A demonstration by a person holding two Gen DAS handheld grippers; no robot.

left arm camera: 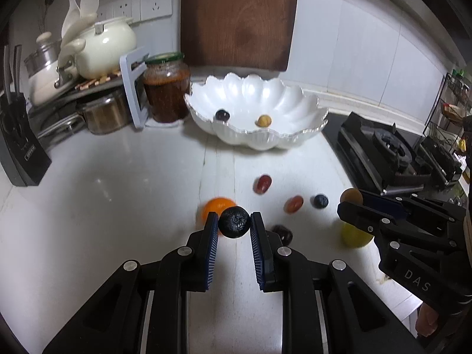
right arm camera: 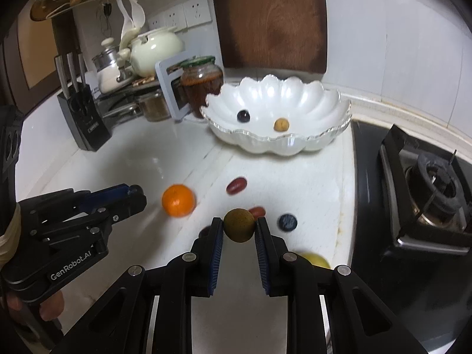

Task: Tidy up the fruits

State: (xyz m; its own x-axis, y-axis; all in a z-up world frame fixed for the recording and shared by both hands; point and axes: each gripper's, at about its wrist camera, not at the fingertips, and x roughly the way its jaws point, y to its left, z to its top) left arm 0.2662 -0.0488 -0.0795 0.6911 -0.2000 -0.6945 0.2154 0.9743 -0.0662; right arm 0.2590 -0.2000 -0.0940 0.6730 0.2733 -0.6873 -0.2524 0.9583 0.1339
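My left gripper (left arm camera: 234,221) is shut on a dark blueberry (left arm camera: 234,221), held above the white counter. My right gripper (right arm camera: 239,225) is shut on a brownish longan (right arm camera: 239,224); in the left wrist view that gripper (left arm camera: 349,199) shows at the right with the longan (left arm camera: 350,195) at its tip. The white scalloped bowl (left arm camera: 295,94) (right arm camera: 324,94) stands at the back and holds a dark berry (left arm camera: 222,115) and a tan longan (left arm camera: 263,120). On the counter lie an orange (right arm camera: 178,200), red grapes (right arm camera: 236,185), a blueberry (right arm camera: 287,222) and a yellow-green fruit (right arm camera: 317,261).
A gas stove (right arm camera: 427,194) borders the counter on the right. A jar of red sauce (left arm camera: 166,88), a pot rack with a cream pot (left arm camera: 103,47) and a knife block (left arm camera: 20,144) stand at the back left. A wooden board (left arm camera: 239,17) leans on the wall behind the bowl.
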